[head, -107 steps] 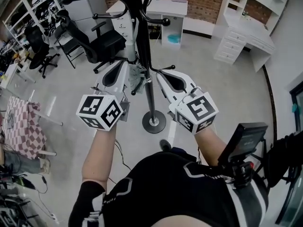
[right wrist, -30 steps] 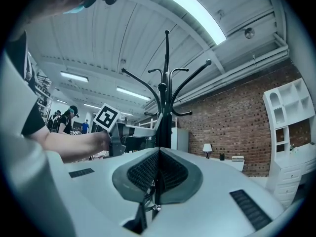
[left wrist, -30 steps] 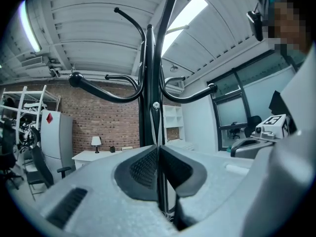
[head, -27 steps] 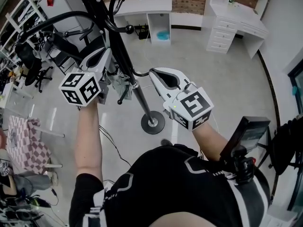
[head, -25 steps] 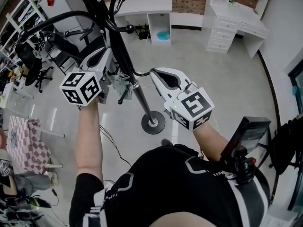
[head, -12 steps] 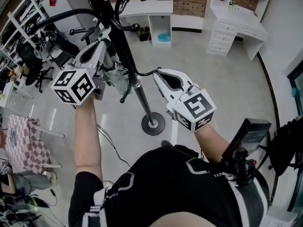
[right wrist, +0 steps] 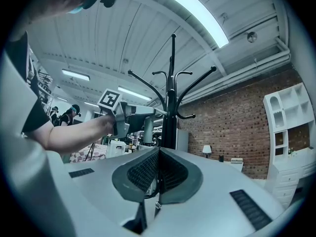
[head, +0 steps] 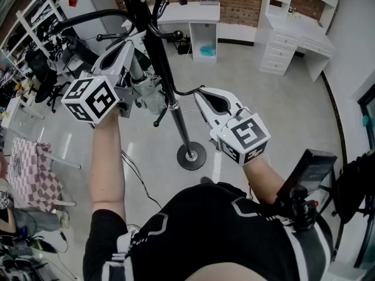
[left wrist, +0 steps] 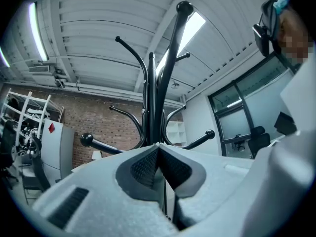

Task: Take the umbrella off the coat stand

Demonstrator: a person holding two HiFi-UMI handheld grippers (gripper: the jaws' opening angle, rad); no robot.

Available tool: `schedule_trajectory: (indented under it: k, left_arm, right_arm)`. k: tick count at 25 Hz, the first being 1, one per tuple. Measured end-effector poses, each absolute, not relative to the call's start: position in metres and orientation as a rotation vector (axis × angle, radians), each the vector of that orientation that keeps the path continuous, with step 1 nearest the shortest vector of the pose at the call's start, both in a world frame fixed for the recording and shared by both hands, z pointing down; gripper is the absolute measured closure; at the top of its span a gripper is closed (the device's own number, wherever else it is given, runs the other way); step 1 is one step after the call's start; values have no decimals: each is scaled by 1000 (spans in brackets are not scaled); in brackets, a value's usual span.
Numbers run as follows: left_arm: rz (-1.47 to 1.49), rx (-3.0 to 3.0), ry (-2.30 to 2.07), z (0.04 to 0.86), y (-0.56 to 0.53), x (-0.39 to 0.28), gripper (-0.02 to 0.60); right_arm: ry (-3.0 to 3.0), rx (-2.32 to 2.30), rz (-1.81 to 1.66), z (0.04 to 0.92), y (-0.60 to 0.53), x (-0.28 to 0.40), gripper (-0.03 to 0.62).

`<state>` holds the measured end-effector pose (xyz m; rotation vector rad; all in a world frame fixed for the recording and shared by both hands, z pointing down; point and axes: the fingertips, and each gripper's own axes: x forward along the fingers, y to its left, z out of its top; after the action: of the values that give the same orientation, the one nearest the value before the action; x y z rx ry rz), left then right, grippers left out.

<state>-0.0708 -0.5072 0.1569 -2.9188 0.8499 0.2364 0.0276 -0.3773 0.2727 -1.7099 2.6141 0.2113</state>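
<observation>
A black coat stand (head: pixel 176 113) rises in front of me, and its curved hooks fill the left gripper view (left wrist: pixel 150 107). The folded pale grey-green umbrella (head: pixel 147 91) hangs left of the pole, just under my raised left gripper (head: pixel 140 37). That gripper's pads (left wrist: pixel 143 164) are pressed together, with a thin strap running down from them. In the right gripper view the umbrella (right wrist: pixel 148 127) dangles below the left gripper (right wrist: pixel 160 111). My right gripper (head: pixel 200 92) is shut and empty, right of the pole beside a low hook; its pads (right wrist: pixel 143 172) meet.
The stand's round base (head: pixel 191 155) sits on the floor by my feet. Office chairs (head: pixel 44 69) and shelving stand at the left, a white desk (head: pixel 193 13) behind and a white drawer unit (head: pixel 293 34) at the right. A checked cloth (head: pixel 29 168) lies at the lower left.
My left gripper has risen beside the pole, and the umbrella has come up with it. The right gripper has stayed where it was.
</observation>
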Motion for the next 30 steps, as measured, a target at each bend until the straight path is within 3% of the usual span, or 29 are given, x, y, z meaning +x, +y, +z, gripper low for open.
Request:
schedule_trajectory:
  k: [17,30]
  left_arm:
    - [331,-2879,880,121,-491,-89,569]
    - [399,-2895,898,113,-456,-121,569]
  right_arm:
    - [2610,-1710,225,269,-368,27,591]
    - [2639,-1681,232,257,-346,-13,591]
